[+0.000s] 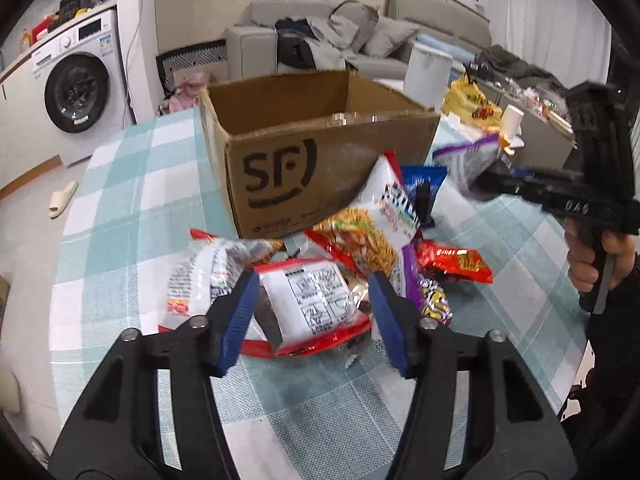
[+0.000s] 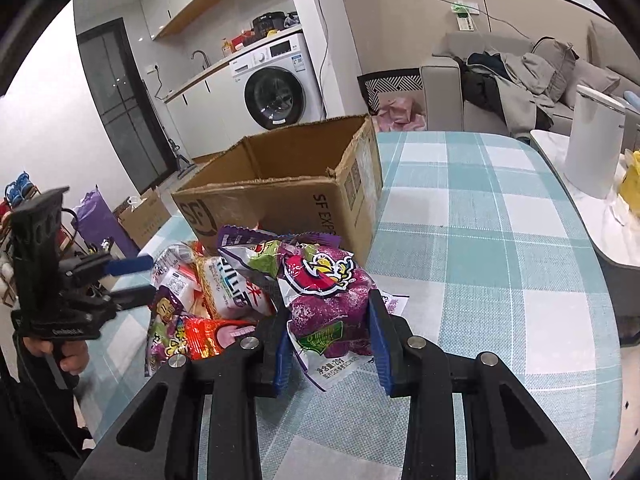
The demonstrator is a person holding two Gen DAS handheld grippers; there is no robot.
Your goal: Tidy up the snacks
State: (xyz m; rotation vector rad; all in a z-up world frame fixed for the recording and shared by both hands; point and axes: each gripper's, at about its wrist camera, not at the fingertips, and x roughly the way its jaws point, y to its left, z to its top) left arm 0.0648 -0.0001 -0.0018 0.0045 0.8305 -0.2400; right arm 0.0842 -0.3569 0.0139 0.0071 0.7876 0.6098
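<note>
My left gripper [image 1: 312,312] is low over a pile of snack packets on the checked tablecloth [image 1: 132,184]. Its blue pads press on both sides of a red-and-white packet [image 1: 316,300]. Just beyond it lie a noodle packet [image 1: 376,224], a red packet [image 1: 456,264] and a blue one [image 1: 420,184]. My right gripper [image 2: 332,340] is shut on a purple snack bag [image 2: 324,292] and holds it above the pile, in front of the open SF cardboard box [image 2: 280,200]. In the left wrist view that purple bag [image 1: 468,160] hangs from the right gripper [image 1: 486,184] beside the box [image 1: 280,176].
A white cylindrical appliance [image 2: 596,144] and a yellow bag [image 1: 468,100] sit on a side table to the right. Behind the table are a grey sofa [image 2: 520,80] with clothes on it and a washing machine [image 2: 280,92]. A hand [image 1: 600,264] grips the right tool's handle.
</note>
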